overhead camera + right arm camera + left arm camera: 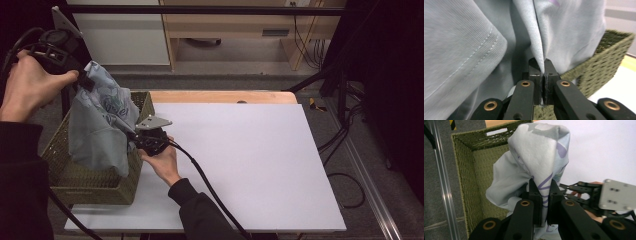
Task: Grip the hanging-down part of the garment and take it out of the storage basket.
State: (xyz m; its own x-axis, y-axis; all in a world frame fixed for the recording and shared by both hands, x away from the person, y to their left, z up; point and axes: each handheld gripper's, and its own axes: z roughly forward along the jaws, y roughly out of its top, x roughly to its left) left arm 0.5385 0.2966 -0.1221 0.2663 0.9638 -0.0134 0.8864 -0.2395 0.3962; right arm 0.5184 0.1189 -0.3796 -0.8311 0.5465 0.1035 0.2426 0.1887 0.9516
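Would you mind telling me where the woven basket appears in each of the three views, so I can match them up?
High view: the olive woven basket sits at the table's left edge, under the pale printed cloth.
Left gripper view: it fills the left half, its inner wall behind the cloth.
Right gripper view: one corner shows at right, below the cloth.
Shared landmark: the cloth, pinched by both grippers.

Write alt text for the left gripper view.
Two black tongs pinch a fold of pale printed cloth that hangs over an olive woven basket. At right, over the white table, sits the other gripper with its grey plate.
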